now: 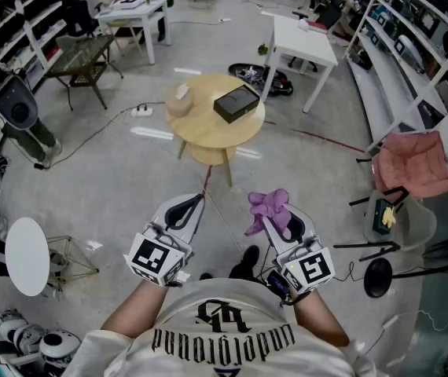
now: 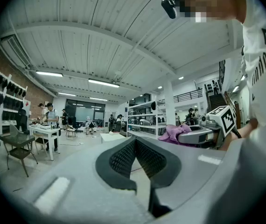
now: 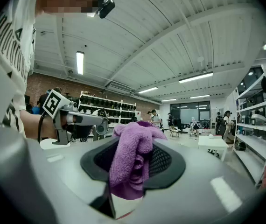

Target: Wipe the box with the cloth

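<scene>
The right gripper is clamped on a purple cloth — the fabric is bunched between its dark padded jaws, with the top spilling over their tips and the lower end hanging down through the gap. The left gripper is fully closed on nothing, its two ribbed pads meeting in a tight line. In the head view both are held level, side by side in front of the person's shirt. They are near each other but apart, each with its marker cube toward the body, and the cloth shows as a crumpled tuft at the front of the right one. Both point toward a round wooden table that stands well ahead on the grey floor. The box — flat, black and square-cornered — lies on the right part of the tabletop, well apart from the cloth and from both grippers. A small beige thing sits on the left part of the same top, beside the box but not touching it. Beyond the round table stands a white table. To the right is a chair draped with pink fabric, and near the left edge a small round white stool. Shelves line the sides of the room, and the left gripper view shows people at a far table.
</scene>
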Demonstrator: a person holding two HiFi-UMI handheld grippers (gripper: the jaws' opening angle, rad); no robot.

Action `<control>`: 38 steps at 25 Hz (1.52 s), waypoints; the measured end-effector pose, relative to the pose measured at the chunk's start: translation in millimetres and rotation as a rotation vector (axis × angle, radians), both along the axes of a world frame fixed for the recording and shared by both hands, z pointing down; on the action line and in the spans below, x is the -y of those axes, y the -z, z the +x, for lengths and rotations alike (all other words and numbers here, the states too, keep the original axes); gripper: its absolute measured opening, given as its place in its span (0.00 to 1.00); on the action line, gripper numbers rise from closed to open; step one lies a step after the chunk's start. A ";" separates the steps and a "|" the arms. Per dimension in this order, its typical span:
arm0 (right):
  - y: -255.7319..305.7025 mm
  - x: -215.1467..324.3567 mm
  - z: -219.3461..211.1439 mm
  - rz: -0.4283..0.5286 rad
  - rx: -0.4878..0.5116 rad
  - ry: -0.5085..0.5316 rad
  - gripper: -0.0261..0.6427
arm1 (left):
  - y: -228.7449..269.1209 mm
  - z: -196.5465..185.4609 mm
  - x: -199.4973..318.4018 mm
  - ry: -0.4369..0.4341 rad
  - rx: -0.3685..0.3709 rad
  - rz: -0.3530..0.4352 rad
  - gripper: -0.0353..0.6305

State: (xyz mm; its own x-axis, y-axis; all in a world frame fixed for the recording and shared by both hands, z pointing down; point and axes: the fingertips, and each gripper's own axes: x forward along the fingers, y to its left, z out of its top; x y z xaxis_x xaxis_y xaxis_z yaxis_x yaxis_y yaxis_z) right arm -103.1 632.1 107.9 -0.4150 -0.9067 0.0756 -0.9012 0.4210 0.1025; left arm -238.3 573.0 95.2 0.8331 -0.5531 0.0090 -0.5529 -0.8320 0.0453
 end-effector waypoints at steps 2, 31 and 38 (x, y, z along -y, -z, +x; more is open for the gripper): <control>-0.9 1.1 3.2 -0.004 0.000 0.000 0.25 | -0.8 3.8 0.8 -0.003 0.002 -0.004 0.06; -13.9 115.3 241.5 -0.030 0.095 0.084 0.27 | -32.4 227.9 124.0 0.045 0.088 -0.054 0.06; -21.8 128.8 283.5 -0.047 0.120 0.071 0.27 | -44.7 265.0 137.3 0.043 0.106 -0.067 0.06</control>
State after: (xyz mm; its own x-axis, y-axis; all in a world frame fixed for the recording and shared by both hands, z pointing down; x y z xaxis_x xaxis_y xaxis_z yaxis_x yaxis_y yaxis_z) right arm 180.4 503.3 129.7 -0.4869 -0.8712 0.0631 -0.8734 0.4863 -0.0255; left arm 26.7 435.7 139.9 0.8013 -0.5832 0.1336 -0.5923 -0.8048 0.0393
